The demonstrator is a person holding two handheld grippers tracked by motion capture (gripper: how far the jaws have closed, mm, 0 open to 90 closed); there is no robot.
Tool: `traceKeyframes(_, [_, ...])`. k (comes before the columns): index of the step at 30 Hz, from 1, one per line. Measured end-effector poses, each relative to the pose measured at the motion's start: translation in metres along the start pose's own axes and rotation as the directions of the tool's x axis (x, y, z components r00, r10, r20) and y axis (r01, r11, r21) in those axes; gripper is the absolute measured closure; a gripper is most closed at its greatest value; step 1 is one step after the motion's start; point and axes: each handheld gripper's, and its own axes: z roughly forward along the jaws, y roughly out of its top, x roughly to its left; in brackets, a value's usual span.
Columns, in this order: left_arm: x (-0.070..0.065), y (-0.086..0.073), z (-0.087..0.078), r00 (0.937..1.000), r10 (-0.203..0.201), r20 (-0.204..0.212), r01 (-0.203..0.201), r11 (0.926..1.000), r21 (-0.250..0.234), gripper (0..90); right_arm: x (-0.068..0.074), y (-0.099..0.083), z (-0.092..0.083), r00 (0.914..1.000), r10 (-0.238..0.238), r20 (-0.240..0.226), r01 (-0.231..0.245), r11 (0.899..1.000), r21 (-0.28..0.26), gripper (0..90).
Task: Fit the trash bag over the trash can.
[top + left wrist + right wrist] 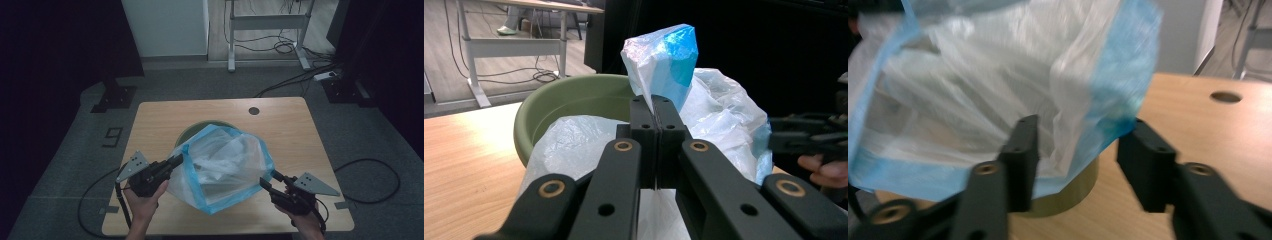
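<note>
The high view shows a clear plastic bag (227, 167) with a blue rim draped over a green basin (192, 129) on the wooden tabletop (295, 135), the left gripper (176, 161) at its left edge and the right gripper (266, 181) at its right. The left gripper view adds that its jaws are pressed together on a fold of the bag, blue rim sticking up above them. The right gripper view, blurred, shows its jaws apart, the bag's rim hanging between them unpinched. A "9" (113, 135) is marked on the grey floor (65, 165). Cables (280, 47) trail beneath a white desk frame (265, 22) beyond.
</note>
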Motion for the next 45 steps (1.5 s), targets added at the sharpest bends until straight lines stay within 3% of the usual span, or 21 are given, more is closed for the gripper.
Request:
traceKeyframes(6, [-0.001,-0.001,0.001,1.0000,0.002,-0.003,-0.002,1.0000,-0.003,89.7,-0.004,0.027,-0.004,0.9999,-0.017,-0.002,0.017,1.000,-0.025,33.4])
traceKeyframes(10, [0.000,0.000,0.002,1.0000,0.005,-0.004,-0.005,1.0000,-0.007,89.8,-0.002,0.043,0.011,0.9983,-0.038,-0.044,0.038,0.999,-0.010,27.6])
traceKeyframes(13, [0.001,0.000,0.002,1.0000,0.004,-0.002,-0.005,0.9999,-0.011,89.9,0.000,0.052,0.027,0.9967,-0.050,-0.065,0.052,0.998,0.024,28.3])
traceKeyframes(15, [0.002,0.000,0.001,1.0000,0.003,-0.007,-0.003,0.9999,-0.012,89.9,-0.001,0.052,0.037,0.9960,-0.058,-0.068,0.061,0.997,0.044,34.4])
traceKeyframes(17, [0.004,-0.001,-0.001,0.9999,0.002,-0.010,-0.002,0.9999,-0.016,89.9,-0.003,0.049,0.044,0.9949,-0.044,-0.091,0.050,0.997,0.066,49.2])
traceKeyframes(21, [0.010,-0.001,-0.007,0.9998,-0.011,-0.018,0.010,0.9995,-0.032,89.8,-0.004,0.045,0.045,0.9944,-0.037,-0.099,0.043,0.997,0.058,76.4])
traceKeyframes(25, [0.018,-0.001,-0.011,0.9991,-0.038,-0.021,0.037,0.9980,-0.051,89.8,-0.003,0.047,0.045,0.9935,-0.067,-0.092,0.072,0.996,0.053,88.9])
traceKeyframes(34, [0.028,-0.005,-0.015,0.9971,-0.061,-0.045,0.058,0.9959,-0.070,89.8,-0.008,0.048,0.051,0.9950,-0.092,-0.040,0.094,0.994,0.056,89.0])
traceKeyframes(37, [0.031,-0.006,-0.015,0.9969,-0.070,-0.036,0.067,0.9949,-0.076,89.8,-0.014,0.044,0.052,0.9958,-0.085,-0.035,0.086,0.995,0.054,88.9])
traceKeyframes(40, [0.030,-0.007,-0.015,0.9974,-0.064,-0.032,0.062,0.9952,-0.076,89.7,-0.018,0.045,0.050,0.9977,-0.064,-0.022,0.064,0.998,0.017,67.1])
traceKeyframes(45, [0.024,-0.009,-0.011,0.9986,-0.051,-0.013,0.050,0.9959,-0.075,89.7,-0.017,0.055,0.049,0.9992,-0.040,-0.011,0.039,0.999,-0.026,49.5])
